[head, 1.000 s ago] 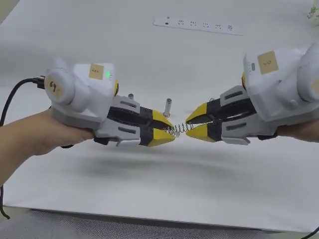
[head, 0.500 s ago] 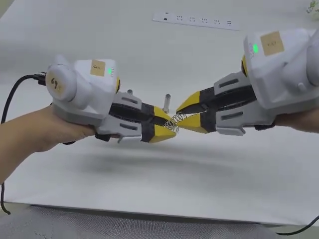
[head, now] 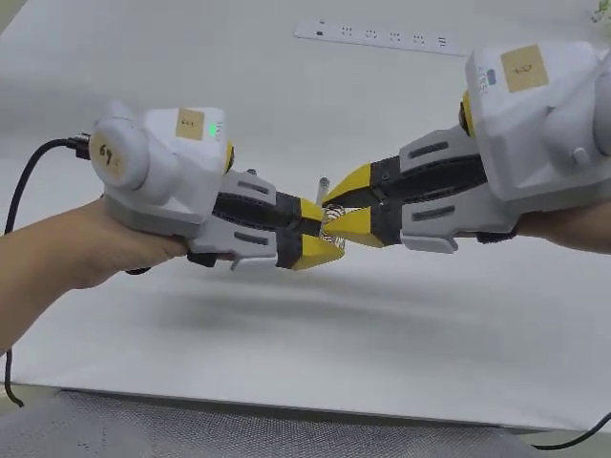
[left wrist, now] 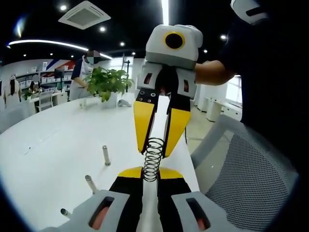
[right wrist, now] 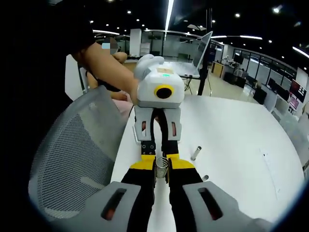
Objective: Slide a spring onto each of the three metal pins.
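A small steel spring [head: 331, 220] hangs in the air between the two grippers, above the white table [head: 315, 324]. My left gripper [head: 323, 239] is shut on its near end [left wrist: 150, 173]. My right gripper [head: 330, 218] comes in from the right, and its yellow fingers [left wrist: 144, 126] press both sides of the spring's other end [right wrist: 161, 166]. Three upright metal pins stand bare on the table behind: one [left wrist: 105, 155], a second [left wrist: 91, 183] and a third [left wrist: 65, 212]. One pin [head: 323, 184] peeks out above the jaw tips.
A white power strip [head: 382, 38] lies at the table's far edge. A black cable [head: 29, 181] trails from the left gripper. A grey mesh chair [right wrist: 72, 159] stands beside the near edge. A potted plant [left wrist: 108, 82] sits at the table's far end.
My right gripper has moved left and slightly up until its jaws enclose the spring's free end. The left gripper has kept its hold and barely shifted.
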{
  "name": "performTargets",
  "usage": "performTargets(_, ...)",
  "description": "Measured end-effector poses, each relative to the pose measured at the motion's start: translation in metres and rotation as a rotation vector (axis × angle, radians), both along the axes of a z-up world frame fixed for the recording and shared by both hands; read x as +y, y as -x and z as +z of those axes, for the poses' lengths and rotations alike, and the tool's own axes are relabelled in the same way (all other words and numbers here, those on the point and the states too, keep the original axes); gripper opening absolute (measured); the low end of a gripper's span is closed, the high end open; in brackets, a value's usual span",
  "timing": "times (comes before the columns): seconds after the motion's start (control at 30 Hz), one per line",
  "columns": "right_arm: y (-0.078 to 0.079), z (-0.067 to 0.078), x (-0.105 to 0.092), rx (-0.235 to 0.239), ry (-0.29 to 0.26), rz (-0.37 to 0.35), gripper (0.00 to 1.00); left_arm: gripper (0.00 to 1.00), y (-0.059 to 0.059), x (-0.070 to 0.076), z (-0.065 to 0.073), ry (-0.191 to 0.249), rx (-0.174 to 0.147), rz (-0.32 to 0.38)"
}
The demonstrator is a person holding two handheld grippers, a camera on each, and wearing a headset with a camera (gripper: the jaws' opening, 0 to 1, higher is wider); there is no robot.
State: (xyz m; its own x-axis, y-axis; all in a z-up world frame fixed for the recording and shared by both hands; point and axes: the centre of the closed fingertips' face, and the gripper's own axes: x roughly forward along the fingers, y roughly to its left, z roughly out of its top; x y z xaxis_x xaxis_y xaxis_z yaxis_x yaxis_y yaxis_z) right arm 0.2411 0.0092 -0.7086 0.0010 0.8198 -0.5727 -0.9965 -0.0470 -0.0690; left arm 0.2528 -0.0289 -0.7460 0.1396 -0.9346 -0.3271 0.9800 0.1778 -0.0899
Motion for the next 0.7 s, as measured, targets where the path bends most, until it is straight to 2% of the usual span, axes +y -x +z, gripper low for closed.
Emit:
performTargets(0.33, 0.0001, 0.0035, 0.0008, 0.027, -0.103, -0.051, 0.07, 0.02, -0.0012, 0.0007, 0.0033, 0.004, -0.002, 0.001)
performTargets(0.5, 0.0025, 0.0026, 0.0026, 0.001, -0.106, -0.036, 0.07, 0.02, 0.001, 0.0005, 0.0016, -0.008, -0.01, -0.008)
performTargets(0.7, 0.0029, 0.0025, 0.0017, -0.002, -0.101, -0.033, 0.07, 0.02, 0.0034, 0.0008, 0.0012, -0.011, -0.013, -0.015)
